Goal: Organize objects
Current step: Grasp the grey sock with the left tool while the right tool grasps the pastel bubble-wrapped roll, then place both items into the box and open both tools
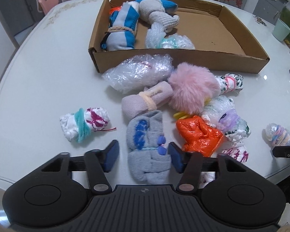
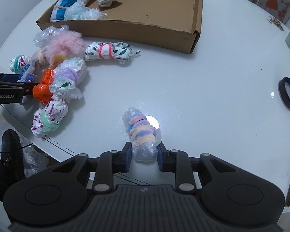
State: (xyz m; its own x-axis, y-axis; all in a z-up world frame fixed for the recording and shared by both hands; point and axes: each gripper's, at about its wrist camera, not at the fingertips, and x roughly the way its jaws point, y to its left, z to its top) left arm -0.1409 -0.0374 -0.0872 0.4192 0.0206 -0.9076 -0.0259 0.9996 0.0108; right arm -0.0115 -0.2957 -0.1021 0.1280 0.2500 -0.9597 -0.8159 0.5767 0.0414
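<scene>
Softness marks everything here, so grips should squeeze in and hold without harm. Nearest, the right gripper (image 2: 143, 157) has its blue pads pressed on the near end of a plastic-wrapped bundle banded in pastel yarn (image 2: 140, 133), which lies alone near the table's front edge; the film looks slick, so I judge a hold across the yarn band would slip less than this one on the bare end. The left gripper (image 1: 143, 155) straddles a grey sock roll with blue patches (image 1: 146, 145): its right pad touches the roll, its left pad stands clear, so the jaws are partly open and hold nothing. That roll looks light and springy; taking it across the middle seems best.

Just beside it lie an orange plastic bundle (image 1: 199, 135) and a white floral roll tied with teal yarn (image 1: 85, 125), so a straight lift should avoid dragging neighbours. Beyond sit a pink fluffy pompom (image 1: 191, 87) and a bubble-wrap packet (image 1: 139, 72), touching the near wall of the cardboard box (image 1: 183, 60). The wall is low, and the box's right half is bare, with open white table (image 2: 203, 77) leading to it.
</scene>
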